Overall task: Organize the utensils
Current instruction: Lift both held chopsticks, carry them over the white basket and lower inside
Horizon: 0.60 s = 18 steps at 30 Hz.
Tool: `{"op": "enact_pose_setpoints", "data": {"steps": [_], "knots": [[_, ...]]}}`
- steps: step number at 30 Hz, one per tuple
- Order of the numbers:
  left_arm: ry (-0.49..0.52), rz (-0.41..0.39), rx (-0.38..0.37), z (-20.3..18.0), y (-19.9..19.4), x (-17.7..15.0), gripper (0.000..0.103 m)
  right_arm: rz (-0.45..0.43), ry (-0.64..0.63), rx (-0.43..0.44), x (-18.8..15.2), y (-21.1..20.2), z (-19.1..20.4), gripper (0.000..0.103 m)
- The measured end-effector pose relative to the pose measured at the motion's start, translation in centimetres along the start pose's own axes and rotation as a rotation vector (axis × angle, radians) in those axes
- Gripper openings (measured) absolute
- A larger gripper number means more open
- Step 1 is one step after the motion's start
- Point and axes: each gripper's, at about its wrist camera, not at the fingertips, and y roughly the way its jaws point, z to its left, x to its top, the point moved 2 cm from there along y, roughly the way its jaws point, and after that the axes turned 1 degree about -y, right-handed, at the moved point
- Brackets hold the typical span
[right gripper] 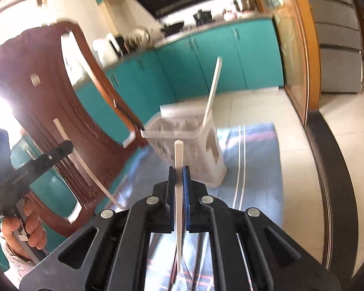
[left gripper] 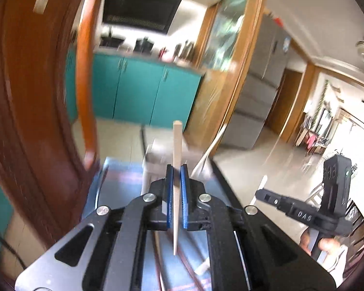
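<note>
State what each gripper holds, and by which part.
Left gripper: beige stick, gripped mid-length. Right gripper: white stick, gripped below its upper end.

letters "das" in white on the right claw's (left gripper: 259, 192) black arm

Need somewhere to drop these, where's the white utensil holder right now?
In the right wrist view, the white utensil holder stands on the blue mat, just beyond the right gripper.

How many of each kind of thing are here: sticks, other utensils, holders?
Pale stick, gripped: 2
White utensil, standing in the holder: 1
White holder: 1
Total: 4
</note>
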Motion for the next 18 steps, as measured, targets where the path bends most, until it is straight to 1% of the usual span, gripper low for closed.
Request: {"op": "enact_pose_setpoints", "data": {"steps": [3,6,7,8,9,11,13,18], "knots": [[0.015,-0.098,-0.015,-1.1,-0.7,4.0,0.007,-0.071,0.020,0.009,2.7,-1.3,0.6,0.007],[-0.006,-0.191,-0.015,-1.7,-0.3,7.2,0.007,-0.162,0.033,0.014,6.4,-2.6,1.2,0.007],[-0.011,-0.219,-0.002,-1.8,0.1,8.0,0.007,-0.221,0.039,0.003,8.1,-3.3,1.5,0.007],[-0.013,-0.239,0.016,-1.8,0.6,8.4,0.007,-0.260,0.044,-0.005,8.9,-3.7,1.5,0.007],[-0.016,-0.257,0.037,-1.7,1.1,8.7,0.007,-0.327,0.043,-0.027,10.2,-4.1,1.7,0.007],[-0.037,-0.262,0.061,-1.1,2.2,8.8,0.007,-0.422,0.027,-0.086,11.5,-4.4,2.0,0.007],[-0.070,-0.248,0.058,-0.3,3.1,8.8,0.007,-0.472,0.038,-0.116,12.0,-3.3,1.5,0.007],[-0.088,-0.231,0.104,1.3,5.7,8.7,0.007,-0.453,0.115,-0.120,11.0,1.5,-0.9,0.007]]}}
